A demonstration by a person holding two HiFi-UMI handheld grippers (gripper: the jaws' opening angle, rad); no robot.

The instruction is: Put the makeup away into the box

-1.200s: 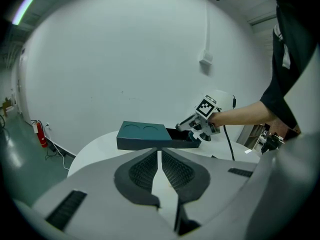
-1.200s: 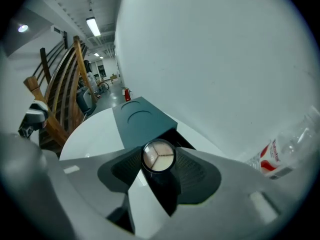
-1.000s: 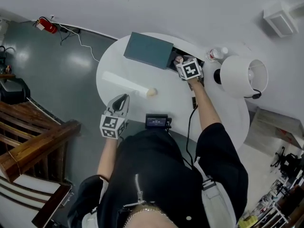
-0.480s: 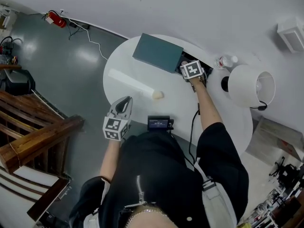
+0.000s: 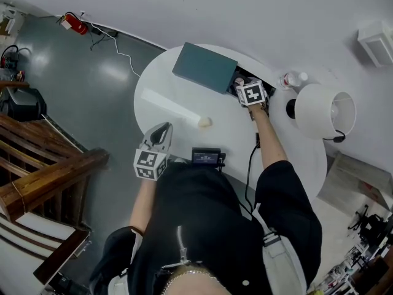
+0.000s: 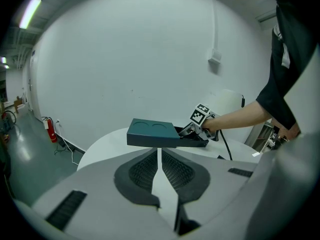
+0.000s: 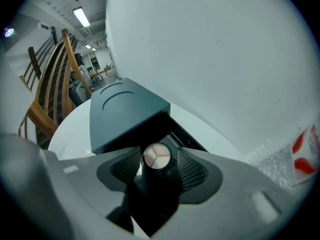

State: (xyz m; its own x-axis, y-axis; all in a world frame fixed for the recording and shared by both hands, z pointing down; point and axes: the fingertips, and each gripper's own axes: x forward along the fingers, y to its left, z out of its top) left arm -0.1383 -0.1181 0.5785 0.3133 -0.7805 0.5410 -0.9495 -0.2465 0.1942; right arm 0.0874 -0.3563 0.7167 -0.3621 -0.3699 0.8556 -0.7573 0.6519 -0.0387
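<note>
Right gripper's [image 5: 244, 83] jaws, just opening, flank one makeup jar [image 7: 157, 157] at the single teal box [image 5: 204, 67]; left gripper's [image 6: 159, 168] jaws together, empty.

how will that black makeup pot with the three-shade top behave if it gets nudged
The black makeup pot looks small and rigid, so probably light. Its smooth round body may be slippery and would likely roll if tipped. It sits between the jaws of the right hand-held gripper, which have just been opening, so it may topple.
</note>
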